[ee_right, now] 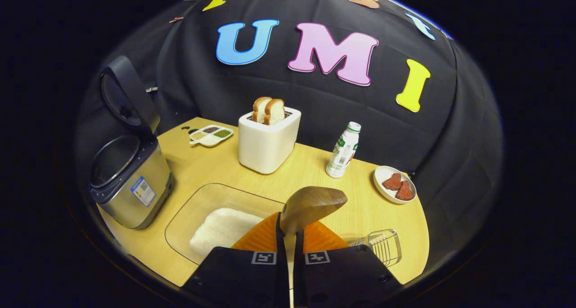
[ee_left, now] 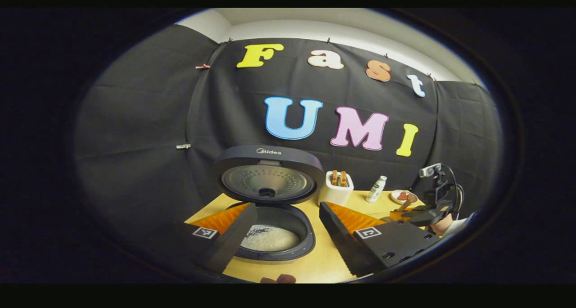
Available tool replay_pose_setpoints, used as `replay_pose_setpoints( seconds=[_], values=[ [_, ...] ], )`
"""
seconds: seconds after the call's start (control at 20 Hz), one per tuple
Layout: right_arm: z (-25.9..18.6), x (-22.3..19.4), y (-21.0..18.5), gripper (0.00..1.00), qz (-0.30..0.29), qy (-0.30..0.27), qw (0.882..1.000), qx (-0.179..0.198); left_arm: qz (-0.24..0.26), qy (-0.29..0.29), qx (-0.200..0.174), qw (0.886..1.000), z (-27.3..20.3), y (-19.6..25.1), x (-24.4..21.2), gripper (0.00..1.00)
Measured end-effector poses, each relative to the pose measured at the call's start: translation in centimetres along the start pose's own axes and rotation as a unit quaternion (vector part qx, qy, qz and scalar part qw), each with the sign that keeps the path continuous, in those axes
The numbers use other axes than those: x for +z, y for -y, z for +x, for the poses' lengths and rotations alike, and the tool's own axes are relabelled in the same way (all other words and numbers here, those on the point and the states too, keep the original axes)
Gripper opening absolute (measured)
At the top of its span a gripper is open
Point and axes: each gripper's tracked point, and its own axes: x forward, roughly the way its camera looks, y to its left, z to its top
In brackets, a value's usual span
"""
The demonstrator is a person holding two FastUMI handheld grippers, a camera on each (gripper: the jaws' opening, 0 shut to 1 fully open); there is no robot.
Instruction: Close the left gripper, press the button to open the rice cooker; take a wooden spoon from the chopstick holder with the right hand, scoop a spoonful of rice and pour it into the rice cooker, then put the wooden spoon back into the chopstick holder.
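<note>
The left gripper point(ee_left: 281, 236) is seen at the bottom of the left gripper view with its jaws spread wide and nothing between them; through the gap the open rice cooker point(ee_left: 270, 200) is framed at centre, its lid point(ee_left: 268, 175) raised upright and white rice point(ee_left: 269, 238) lying in the inner pot. The brand word "Midea" is printed on the top edge of the lid. To the right of the cooker, a white toaster point(ee_left: 336, 188) with bread slices is set on the wooden table point(ee_left: 315, 263), followed by a small white bottle point(ee_left: 376, 189) with a green label whose writing is too small to be read, and a plate point(ee_left: 402, 196) of red pieces. At the far right the right gripper point(ee_left: 407, 209) is seen held by a hand point(ee_left: 443, 224), with the wooden spoon point(ee_left: 406, 202) in it. In the right gripper view, the right gripper point(ee_right: 288, 236) is shown at lower centre with its jaws pressed on the handle of the wooden spoon point(ee_right: 310, 204), whose bowl is raised above the table. A clear container of rice point(ee_right: 220, 227) lies at lower left of the spoon, and a wire chopstick holder point(ee_right: 382, 245) sits at lower right. A sticker with a square code is borne on the side of the rice cooker point(ee_right: 130, 182) at the left; its text cannot be read. A divided dish point(ee_right: 210, 135) of grains is placed beyond it.
</note>
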Motion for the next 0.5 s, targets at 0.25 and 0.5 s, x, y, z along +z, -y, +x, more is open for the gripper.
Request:
replay_pose_setpoints(
  seconds=[0.25,0.5],
  values=[
    [1.4,-1.0,-3.2,0.08,0.002,-0.018,1.0,0.014,-0.002,-0.005,0.003,1.0,0.1,-0.8,-0.2,0.95],
    [1.7,-0.7,-7.0,0.08,0.094,-0.027,0.994,0.056,-0.007,-0.005,0.007,1.0,0.1,-1.6,-0.4,0.95]
  ],
)
